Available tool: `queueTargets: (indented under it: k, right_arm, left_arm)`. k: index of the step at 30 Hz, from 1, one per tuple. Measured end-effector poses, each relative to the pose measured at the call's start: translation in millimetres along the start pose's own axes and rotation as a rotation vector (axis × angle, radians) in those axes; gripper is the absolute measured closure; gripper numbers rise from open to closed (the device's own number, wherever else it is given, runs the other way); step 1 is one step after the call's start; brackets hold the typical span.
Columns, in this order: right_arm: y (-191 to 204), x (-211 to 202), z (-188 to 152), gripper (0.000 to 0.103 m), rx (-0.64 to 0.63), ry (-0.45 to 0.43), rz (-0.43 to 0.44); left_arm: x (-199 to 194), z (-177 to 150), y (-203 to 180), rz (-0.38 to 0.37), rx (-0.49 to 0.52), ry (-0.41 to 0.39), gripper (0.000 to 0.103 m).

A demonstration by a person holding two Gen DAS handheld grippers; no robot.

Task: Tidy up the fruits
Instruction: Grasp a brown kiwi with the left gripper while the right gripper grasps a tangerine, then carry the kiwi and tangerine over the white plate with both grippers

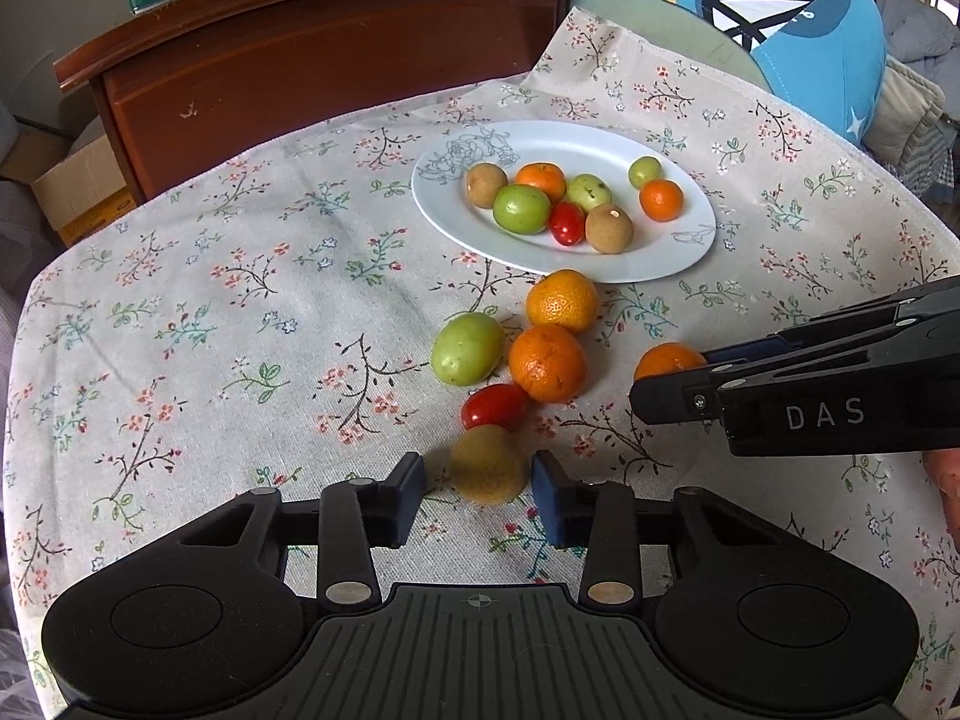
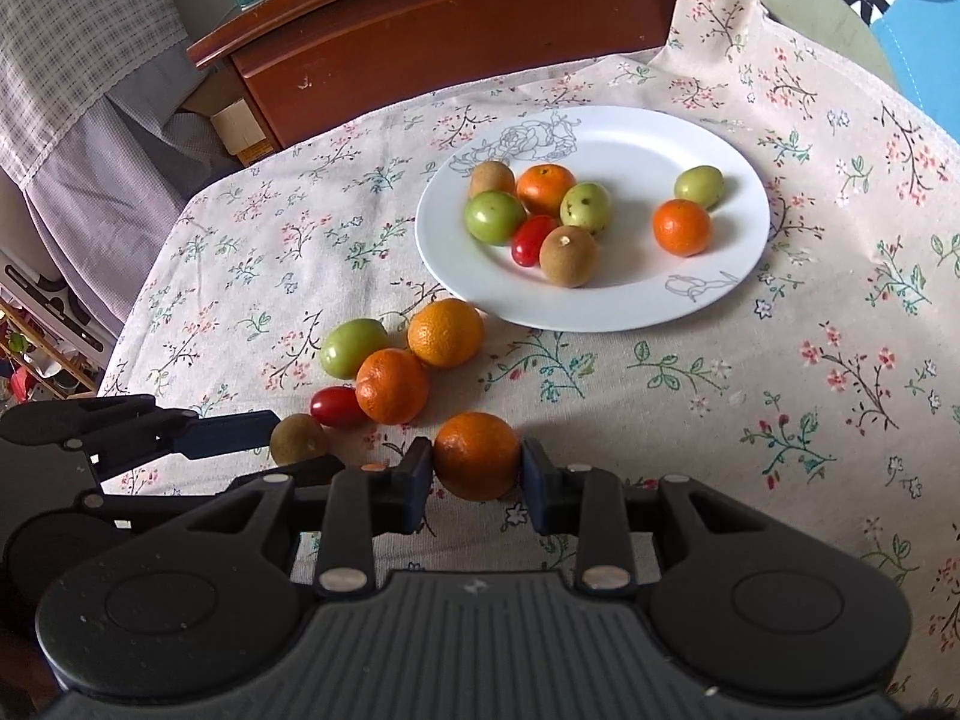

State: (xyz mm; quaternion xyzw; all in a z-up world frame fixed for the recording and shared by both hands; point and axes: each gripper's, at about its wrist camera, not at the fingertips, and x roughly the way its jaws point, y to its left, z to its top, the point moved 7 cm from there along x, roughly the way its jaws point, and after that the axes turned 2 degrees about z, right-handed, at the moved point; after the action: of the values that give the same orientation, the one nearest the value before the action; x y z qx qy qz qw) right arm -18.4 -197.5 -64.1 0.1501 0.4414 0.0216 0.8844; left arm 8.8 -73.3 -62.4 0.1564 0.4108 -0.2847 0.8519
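Note:
A white plate [image 1: 654, 252] [image 2: 636, 138] holds several small fruits. On the floral cloth in front of it lie a green fruit [image 1: 468, 348] [image 2: 353, 347], two oranges [image 1: 547, 363] [image 2: 445, 332], a red tomato [image 1: 493, 406] [image 2: 338, 406] and a brown fruit [image 1: 487, 464] [image 2: 298, 439]. My left gripper [image 1: 478, 480] [image 2: 264, 426] is open around the brown fruit, with a gap on the left side. My right gripper [image 2: 477, 465] [image 1: 666, 387] has both pads against a third orange [image 2: 476, 464] [image 1: 667, 360] resting on the cloth.
A dark wooden cabinet [image 1: 336, 54] [image 2: 456, 30] stands behind the table. A cardboard box [image 1: 78, 192] sits on the floor at the left. A blue cushion [image 1: 798, 18] lies at the back right. The cloth drops off at the left edge.

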Motion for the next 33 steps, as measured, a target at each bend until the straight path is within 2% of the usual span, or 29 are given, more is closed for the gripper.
queueTargets:
  k: [3, 8, 18, 33]
  right_arm:
    - [1, 0, 0, 0.071, -0.003, 0.000, 0.000]
    - [2, 0, 0, 0.071, -0.010, -0.002, 0.000]
    - [7, -8, 4, 0.071, -0.011, -0.026, 0.024]
    - [3, -39, 39, 0.071, 0.012, -0.142, 0.051]
  left_arm:
    - [-2, 1, 0, -0.009, -0.010, -0.007, 0.077]
    - [-4, 1, 3, 0.000, -0.024, -0.012, 0.078]
    - [-18, 11, 9, -0.017, -0.075, -0.069, 0.078]
    - [-32, 46, 22, -0.023, -0.131, -0.156, 0.078]
